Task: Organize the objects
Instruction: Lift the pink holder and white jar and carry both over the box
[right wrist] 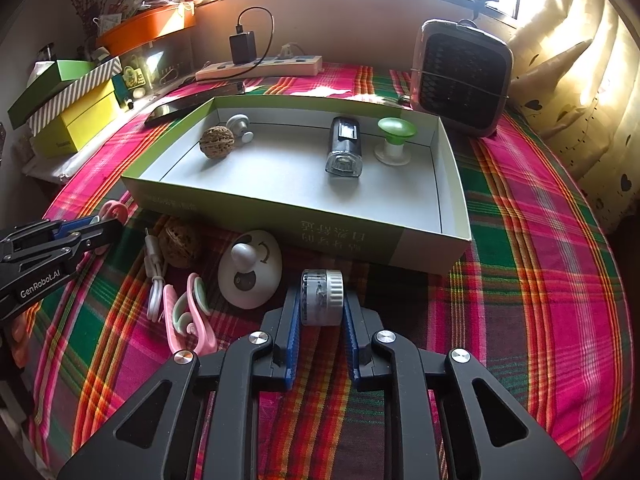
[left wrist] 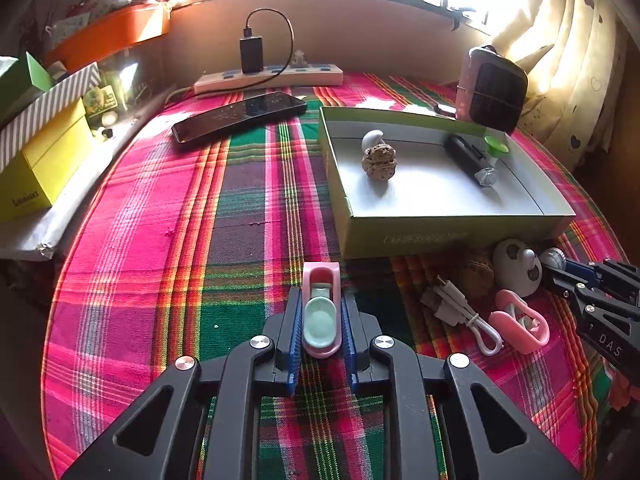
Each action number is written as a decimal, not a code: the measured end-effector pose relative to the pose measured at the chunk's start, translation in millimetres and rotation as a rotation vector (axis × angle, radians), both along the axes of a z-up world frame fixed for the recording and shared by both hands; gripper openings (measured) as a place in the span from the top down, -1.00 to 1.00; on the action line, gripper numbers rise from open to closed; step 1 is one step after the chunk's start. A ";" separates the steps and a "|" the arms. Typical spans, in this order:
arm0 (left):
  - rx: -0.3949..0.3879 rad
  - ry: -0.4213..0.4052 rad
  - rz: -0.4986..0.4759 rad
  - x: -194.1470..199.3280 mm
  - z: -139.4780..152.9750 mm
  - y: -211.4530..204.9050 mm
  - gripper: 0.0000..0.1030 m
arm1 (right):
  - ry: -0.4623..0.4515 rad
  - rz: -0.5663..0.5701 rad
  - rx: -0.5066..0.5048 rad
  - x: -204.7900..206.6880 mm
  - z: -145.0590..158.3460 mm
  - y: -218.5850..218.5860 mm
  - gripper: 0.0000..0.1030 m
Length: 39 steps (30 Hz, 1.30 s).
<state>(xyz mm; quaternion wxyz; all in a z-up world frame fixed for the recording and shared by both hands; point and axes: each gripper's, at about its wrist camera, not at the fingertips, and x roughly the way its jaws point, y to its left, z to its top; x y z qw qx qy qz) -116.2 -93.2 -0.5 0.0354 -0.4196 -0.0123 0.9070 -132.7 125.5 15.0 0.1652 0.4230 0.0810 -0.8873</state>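
Grippers clamped — left (left wrist: 320, 312) on pink clip (left wrist: 321, 300), right (right wrist: 322, 312) on clear cylinder (right wrist: 322, 297).

Left gripper (left wrist: 321, 312) clamped, angled down; right gripper (right wrist: 321, 300) likewise.

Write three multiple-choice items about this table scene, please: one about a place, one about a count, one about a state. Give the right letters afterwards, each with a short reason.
1. Where does the second walnut lie?
A. On the plaid cloth in front of the box
B. Inside the box
C. On the phone

2. How many things lie in the green box?
A. Two
B. Four
C. Six

3. What are the left tongs doing?
A. Standing open over bare cloth
B. Shut on a pink and mint clip
C. Shut on a white cable

Answers:
1 A: it rests on the cloth beside the white cable, outside the box wall.
2 B: a walnut, a white earpiece, a black bike light and a green-topped spool.
3 B: the blue pads press both sides of the clip.
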 end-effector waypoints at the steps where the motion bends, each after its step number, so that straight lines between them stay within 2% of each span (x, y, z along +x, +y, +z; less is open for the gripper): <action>1: -0.002 0.000 0.000 0.0 0.1 0.0 0.69 | 0.000 0.000 -0.001 0.0 -0.1 0.2 0.62; 14: 0.017 -0.002 0.006 2.7 0.3 -0.7 0.69 | -0.004 -0.004 -0.005 1.1 0.0 0.2 0.62; 21: 0.003 -0.004 0.004 7.1 0.3 6.1 0.69 | -0.004 -0.014 -0.022 3.6 1.3 5.9 0.62; 39: 0.002 0.033 -0.027 19.5 19.2 18.8 0.69 | 0.031 -0.004 -0.060 13.2 16.4 8.5 0.62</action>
